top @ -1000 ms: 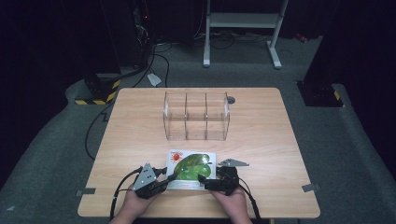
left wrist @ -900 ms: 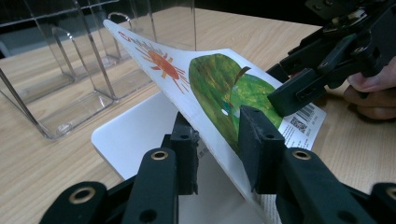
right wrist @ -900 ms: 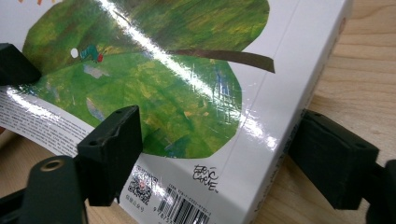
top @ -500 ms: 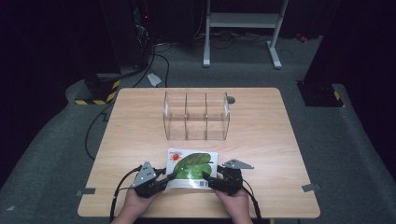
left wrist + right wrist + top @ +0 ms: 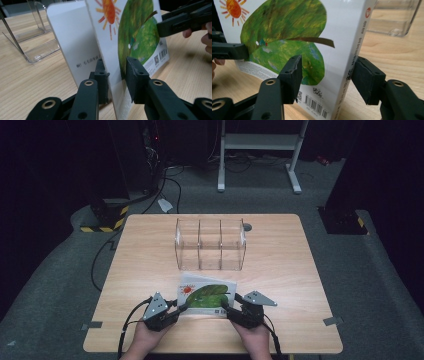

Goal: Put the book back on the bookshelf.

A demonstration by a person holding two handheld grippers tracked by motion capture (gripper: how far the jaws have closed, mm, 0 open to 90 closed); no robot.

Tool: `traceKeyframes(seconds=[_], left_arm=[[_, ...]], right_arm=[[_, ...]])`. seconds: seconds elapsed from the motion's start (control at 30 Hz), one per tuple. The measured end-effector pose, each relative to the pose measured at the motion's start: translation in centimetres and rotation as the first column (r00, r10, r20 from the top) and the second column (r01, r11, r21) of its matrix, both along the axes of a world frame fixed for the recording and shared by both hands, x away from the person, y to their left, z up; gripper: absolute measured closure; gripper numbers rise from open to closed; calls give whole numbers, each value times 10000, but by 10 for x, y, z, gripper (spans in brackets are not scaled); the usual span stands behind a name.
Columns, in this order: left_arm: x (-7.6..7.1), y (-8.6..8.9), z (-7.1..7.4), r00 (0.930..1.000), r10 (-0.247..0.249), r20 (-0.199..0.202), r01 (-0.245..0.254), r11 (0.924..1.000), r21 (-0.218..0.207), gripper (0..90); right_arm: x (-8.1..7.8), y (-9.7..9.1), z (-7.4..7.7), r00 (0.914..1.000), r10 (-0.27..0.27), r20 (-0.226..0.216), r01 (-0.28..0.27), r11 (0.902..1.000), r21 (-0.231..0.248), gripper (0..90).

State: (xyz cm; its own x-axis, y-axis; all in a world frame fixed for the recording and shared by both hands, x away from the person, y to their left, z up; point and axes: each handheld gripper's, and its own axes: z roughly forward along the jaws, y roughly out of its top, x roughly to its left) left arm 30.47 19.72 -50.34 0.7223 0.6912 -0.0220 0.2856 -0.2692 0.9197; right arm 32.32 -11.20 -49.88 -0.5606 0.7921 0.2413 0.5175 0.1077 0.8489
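At desk (image 5: pixel 150 250) front edge: picture book (image 5: pixel 207 295) tilted up | left hand-held gripper (image 5: pixel 181 309) clamps its cover | right hand-held gripper (image 5: pixel 226 309) jaws just closing round spine, gap visible | clear divided organizer (image 5: pixel 211 245) behind.

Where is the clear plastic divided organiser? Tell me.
In the high view, the clear plastic divided organiser stands at the table's middle, toward the far edge, just beyond the white picture book with a green leaf cover.

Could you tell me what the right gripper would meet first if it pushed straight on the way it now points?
The book: its spine edge already sits between the right gripper jaws, so it would likely meet the spine almost at once. Beyond lies the left gripper, clamped on the far edge.
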Motion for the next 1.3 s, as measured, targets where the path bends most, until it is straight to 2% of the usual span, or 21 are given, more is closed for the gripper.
traceKeyframes(seconds=[0.1, 0.47, 0.63, 0.7, 0.9, 1.2, 1.3], left_arm=[[2, 0, -2, 9998, 154, -133, -154, 9999, -31, 728], [3, -2, -5, 9995, 284, -125, -282, 9995, 126, 728], [3, -3, -6, 9997, 204, -134, -200, 9995, 258, 728], [4, -3, -7, 9998, 159, -99, -154, 9988, 472, 728], [5, -5, -10, 9995, 150, -287, -134, 9984, 557, 720], [5, -5, -12, 9994, 193, -304, -166, 9962, 851, 704], [5, -5, -13, 9992, 203, -341, -174, 9964, 831, 693]], right_arm=[[-2, -1, 2, 9998, -47, 176, 48, 10000, -41, 441], [-5, 0, 4, 9987, -112, 502, 122, 9997, -194, 454], [-6, 0, 5, 9980, -174, 611, 188, 9995, -240, 457], [-6, -1, 6, 9975, -200, 672, 218, 9994, -264, 459], [-9, -1, 6, 9966, -170, 806, 202, 9990, -392, 460], [-14, -2, 7, 9957, -151, 917, 180, 9994, -306, 460], [-17, -2, 8, 9952, -121, 972, 145, 9996, -244, 460]])
